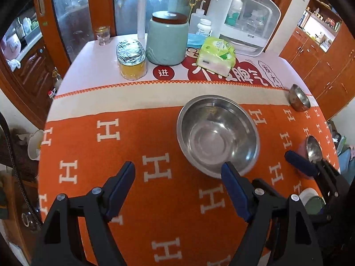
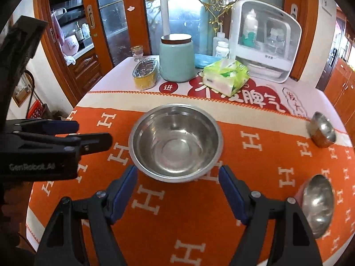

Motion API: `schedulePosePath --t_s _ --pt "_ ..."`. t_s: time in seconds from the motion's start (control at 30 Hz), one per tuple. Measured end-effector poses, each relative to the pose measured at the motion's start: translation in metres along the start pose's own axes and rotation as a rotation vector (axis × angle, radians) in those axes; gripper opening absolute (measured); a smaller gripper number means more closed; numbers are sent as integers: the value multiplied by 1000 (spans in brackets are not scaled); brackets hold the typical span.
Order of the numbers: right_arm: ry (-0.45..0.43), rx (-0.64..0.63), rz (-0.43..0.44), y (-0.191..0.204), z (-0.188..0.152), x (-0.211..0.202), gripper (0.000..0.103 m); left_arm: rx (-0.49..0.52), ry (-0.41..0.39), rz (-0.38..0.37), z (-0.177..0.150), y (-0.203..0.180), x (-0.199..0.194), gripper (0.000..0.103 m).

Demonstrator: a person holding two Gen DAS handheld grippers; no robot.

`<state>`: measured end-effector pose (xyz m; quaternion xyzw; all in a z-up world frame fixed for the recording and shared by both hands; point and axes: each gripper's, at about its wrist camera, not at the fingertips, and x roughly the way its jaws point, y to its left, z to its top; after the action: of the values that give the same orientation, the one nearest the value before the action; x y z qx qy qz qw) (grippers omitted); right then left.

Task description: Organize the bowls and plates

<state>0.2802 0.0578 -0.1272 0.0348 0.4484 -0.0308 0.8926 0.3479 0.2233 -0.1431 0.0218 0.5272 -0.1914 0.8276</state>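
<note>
Both tools empty, jaws spread wide, angled down at the table (image 2: 155, 217).

Right tool (image 2: 177, 190): big bowl (image 2: 176, 143) sits just ahead, centred between the fingertips, not touched. Near rim lies about level with the tips; the spread looks set to straddle that rim, though the bowl is wider than the gap, so a rim pinch seems the likelier grasp. Judgement only.

Left tool (image 1: 178, 186): over bare orange cloth, big bowl (image 1: 218, 136) ahead and to its right; right fingertip overlaps the near rim in view, contact not certain.

Small bowl A (image 2: 318, 204): right of the right tool, close, tilted on its side, pinkish outside. Small bowl B (image 2: 322, 130): farther right, near the cloth's cream band, also tilted.

Big bowl: upright, stainless, empty, shiny, flat base; probable nest for the small ones.

Beyond: tissue pack (image 2: 226, 77), teal jar (image 2: 176, 59).
</note>
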Motion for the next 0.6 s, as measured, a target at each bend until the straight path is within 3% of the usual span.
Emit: schedulePosePath --t_s 0.33,0.6 --pt "-44 -13 -79 -5 0 33 76 -50 2 -43 12 11 52 79" --pt "-60 14 -69 -17 -3 54 76 -79 39 -74 15 12 85 77"
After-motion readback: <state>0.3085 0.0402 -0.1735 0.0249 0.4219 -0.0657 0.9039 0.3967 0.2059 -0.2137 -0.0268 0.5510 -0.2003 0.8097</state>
